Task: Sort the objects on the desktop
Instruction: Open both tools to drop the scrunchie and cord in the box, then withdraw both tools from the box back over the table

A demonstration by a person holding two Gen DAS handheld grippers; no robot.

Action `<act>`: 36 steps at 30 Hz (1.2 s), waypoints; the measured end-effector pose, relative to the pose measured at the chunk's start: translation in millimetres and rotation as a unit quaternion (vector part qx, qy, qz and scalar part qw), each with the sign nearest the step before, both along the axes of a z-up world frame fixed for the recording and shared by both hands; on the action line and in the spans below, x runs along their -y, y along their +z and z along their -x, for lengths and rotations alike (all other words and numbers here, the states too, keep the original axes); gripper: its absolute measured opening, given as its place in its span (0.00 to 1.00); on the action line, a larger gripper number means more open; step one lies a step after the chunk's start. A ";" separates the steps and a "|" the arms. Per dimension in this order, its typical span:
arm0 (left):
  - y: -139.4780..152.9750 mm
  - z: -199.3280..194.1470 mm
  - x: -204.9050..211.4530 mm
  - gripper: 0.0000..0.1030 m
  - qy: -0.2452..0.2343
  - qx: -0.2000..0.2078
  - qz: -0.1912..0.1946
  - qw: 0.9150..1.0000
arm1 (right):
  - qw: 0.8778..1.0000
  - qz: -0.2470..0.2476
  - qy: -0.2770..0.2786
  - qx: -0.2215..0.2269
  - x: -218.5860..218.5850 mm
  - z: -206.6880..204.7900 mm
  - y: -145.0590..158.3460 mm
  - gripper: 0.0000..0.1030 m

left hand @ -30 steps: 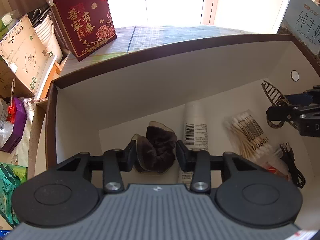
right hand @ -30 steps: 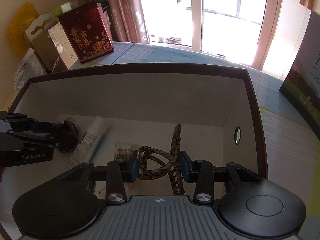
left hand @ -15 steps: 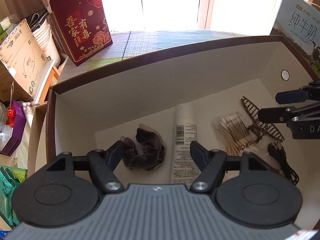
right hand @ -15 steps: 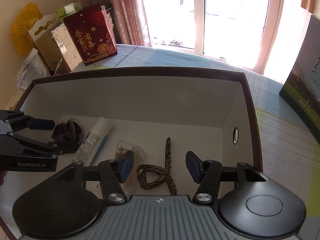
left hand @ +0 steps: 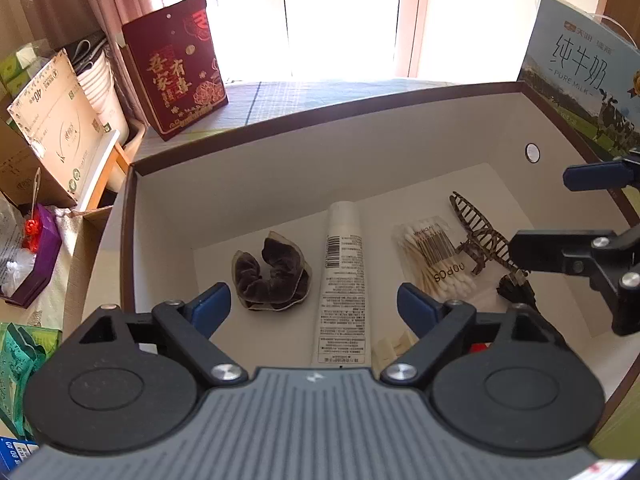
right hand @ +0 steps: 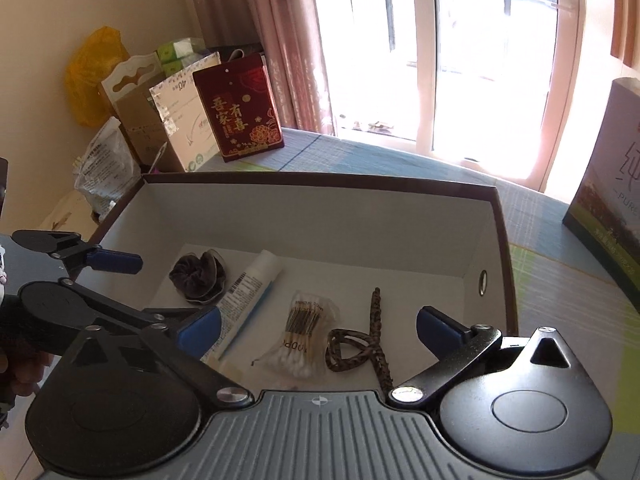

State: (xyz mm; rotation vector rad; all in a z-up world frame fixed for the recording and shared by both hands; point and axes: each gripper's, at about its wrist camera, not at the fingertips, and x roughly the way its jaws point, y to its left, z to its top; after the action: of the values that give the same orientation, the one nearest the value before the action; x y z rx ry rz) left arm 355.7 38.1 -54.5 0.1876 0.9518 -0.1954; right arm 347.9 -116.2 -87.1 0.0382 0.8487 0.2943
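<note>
- Scrunchie [left hand: 272,272], dark brown velvet with a sheer trim, lies loose on the floor of the white cardboard box with the brown rim [left hand: 320,120], just beyond the left gripper [left hand: 314,304], whose blue-padded jaws are opening with nothing clamped.
- Leopard-print hair clip [right hand: 366,346], brown and looped, lies flat in the same box under the right gripper [right hand: 318,328]; its jaws are opening too, empty.
- Beside them rest a white squeeze tube [left hand: 342,280] and a clear bag of cotton swabs [left hand: 434,256].
- Risk: either gripper, pulling away carelessly, could snag the soft scrunchie or hook the clip's loop and drag it out.
- The two grippers work close together; they could knock into each other.
</note>
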 end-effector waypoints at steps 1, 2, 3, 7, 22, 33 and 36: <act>3.0 3.6 -0.3 0.86 0.002 0.005 -0.001 1.000 | 1.000 0.002 -0.002 0.005 0.2 3.9 1.7 0.98; 5.8 6.5 -0.7 0.87 0.004 0.008 -0.001 1.000 | 1.000 0.005 -0.004 0.010 0.4 8.8 3.3 0.98; 8.1 9.3 -1.0 0.87 0.007 0.011 -0.001 1.000 | 1.000 0.008 -0.005 0.015 0.5 13.8 4.8 0.98; 16.5 22.5 -0.1 0.88 0.014 0.019 -0.005 1.000 | 1.000 0.010 -0.017 0.016 2.8 29.5 8.5 0.98; 54.1 90.5 7.4 0.94 0.041 0.043 0.006 0.998 | 0.998 0.012 -0.051 0.041 3.1 90.5 37.1 0.98; 78.7 142.7 7.7 0.96 0.056 0.068 0.020 0.996 | 0.997 0.005 -0.058 0.045 3.3 133.4 46.5 0.98; 85.5 156.1 8.2 0.96 0.060 0.078 0.019 0.995 | 0.997 -0.003 -0.057 0.047 4.8 144.3 51.0 0.98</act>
State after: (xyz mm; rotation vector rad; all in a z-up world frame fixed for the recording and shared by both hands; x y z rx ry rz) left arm 199.6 29.9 30.9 0.1091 0.8007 -0.0874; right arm 203.6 -121.0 -36.1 0.0776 0.7492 0.1894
